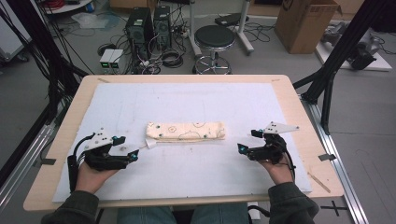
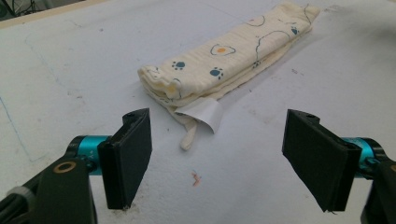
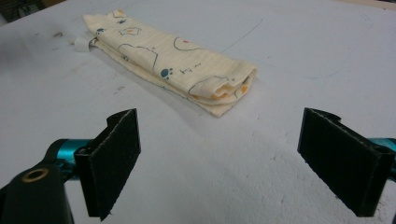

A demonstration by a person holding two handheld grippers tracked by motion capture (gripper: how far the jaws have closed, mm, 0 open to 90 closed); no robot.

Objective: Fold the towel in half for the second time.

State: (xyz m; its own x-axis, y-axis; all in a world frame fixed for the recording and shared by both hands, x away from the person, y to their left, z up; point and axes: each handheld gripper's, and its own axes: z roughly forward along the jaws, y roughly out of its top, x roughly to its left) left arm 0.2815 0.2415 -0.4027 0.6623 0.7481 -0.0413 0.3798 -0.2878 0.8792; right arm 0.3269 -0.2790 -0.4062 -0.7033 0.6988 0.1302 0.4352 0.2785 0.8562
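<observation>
Folded cloth [image 1: 185,131] lies mid-tabletop [image 1: 289,93] between the left gripper [image 1: 125,148] and right gripper [image 1: 248,141], both with fingers wide apart, touching nothing. Left gripper view catches a white tag [image 2: 201,113] curling out of the cloth's near end; high view adds a stool [image 1: 214,38] and box [image 1: 304,23] beyond.

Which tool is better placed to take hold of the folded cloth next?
Left, probably. The left tool sits open right beside the folded cloth at its label end. The right tool, also open, is farther from the other end.

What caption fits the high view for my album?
Two open grippers, left and right, flank a folded cloth on a white table.
</observation>
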